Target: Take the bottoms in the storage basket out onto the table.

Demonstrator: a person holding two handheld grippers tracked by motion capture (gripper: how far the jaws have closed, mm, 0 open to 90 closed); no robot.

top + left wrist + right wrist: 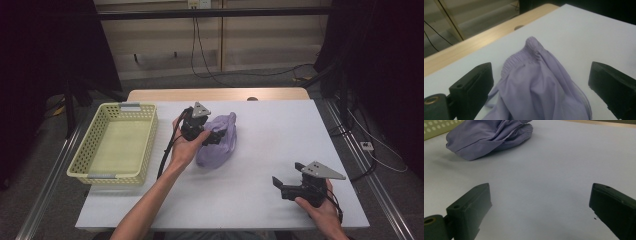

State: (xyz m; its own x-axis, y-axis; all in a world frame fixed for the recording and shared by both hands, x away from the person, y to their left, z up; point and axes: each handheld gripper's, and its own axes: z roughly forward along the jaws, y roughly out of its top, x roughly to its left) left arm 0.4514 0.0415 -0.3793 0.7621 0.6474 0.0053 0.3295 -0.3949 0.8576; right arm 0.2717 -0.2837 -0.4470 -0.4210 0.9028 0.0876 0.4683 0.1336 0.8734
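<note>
A crumpled lilac garment [218,142] with a ribbed elastic band lies bunched near the middle of the white table [280,125]. My left gripper [216,138] hovers over the garment's left side with its jaws spread wide. In the left gripper view the lilac cloth [541,82] rises between the two open jaws, which do not pinch it. My right gripper [287,182] rests low at the table's front right, open, with bare table between its jaws. In the right gripper view the garment [486,135] lies far off at the upper left.
A pale yellow plastic basket [82,155] with grey handles stands at the table's left edge, and its perforated wall [439,126] shows in the right gripper view. A wooden strip [215,94] borders the table's far edge. Cables run across the floor beyond.
</note>
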